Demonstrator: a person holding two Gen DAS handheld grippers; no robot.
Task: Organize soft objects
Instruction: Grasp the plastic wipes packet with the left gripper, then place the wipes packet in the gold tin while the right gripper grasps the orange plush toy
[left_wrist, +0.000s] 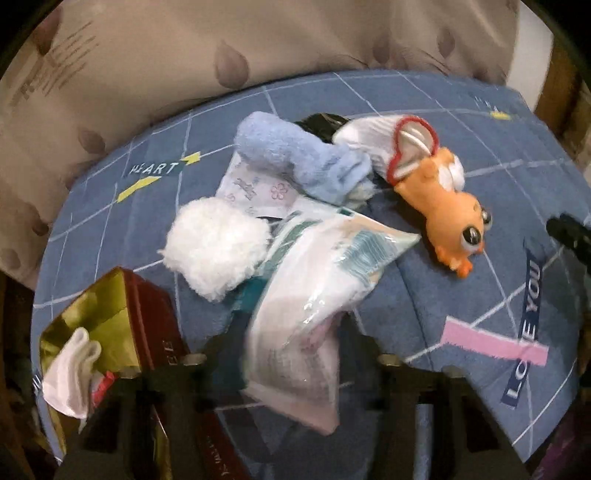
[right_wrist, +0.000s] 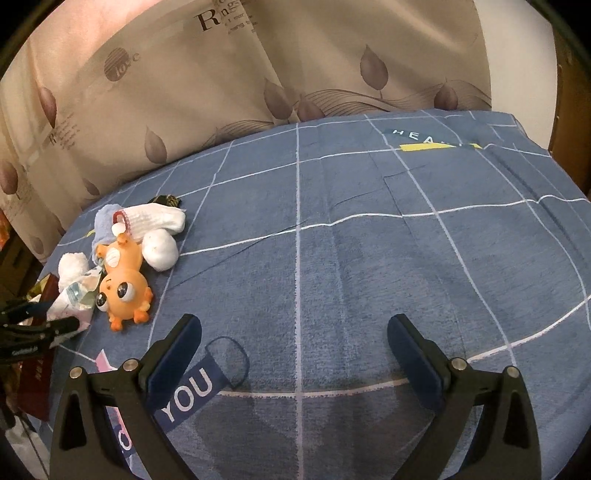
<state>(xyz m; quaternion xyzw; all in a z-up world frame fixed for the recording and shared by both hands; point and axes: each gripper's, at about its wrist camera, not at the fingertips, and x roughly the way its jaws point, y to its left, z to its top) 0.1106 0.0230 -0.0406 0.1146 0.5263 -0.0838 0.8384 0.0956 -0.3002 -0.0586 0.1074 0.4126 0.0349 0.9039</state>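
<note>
A plastic-wrapped tissue pack (left_wrist: 306, 295) lies on the blue bed sheet (left_wrist: 461, 295), and my left gripper (left_wrist: 291, 332) is shut on its near end, its blurred dark fingers pressing both sides. Around it lie a white fluffy ball (left_wrist: 214, 251), a light blue fluffy sock (left_wrist: 295, 155), a white sock with red trim (left_wrist: 373, 136) and an orange big-eyed toy (left_wrist: 443, 206). My right gripper (right_wrist: 295, 325) stands open over bare sheet, nothing between its fingers. To its far left are the orange toy (right_wrist: 123, 291) and the tissue pack (right_wrist: 74, 299).
A red box with gold lining (left_wrist: 110, 321) sits at the near left, with a white sock (left_wrist: 70, 376) inside. A dark hair tie (right_wrist: 227, 360) lies by my right gripper's left finger. A leaf-print curtain (right_wrist: 184, 92) hangs behind the bed.
</note>
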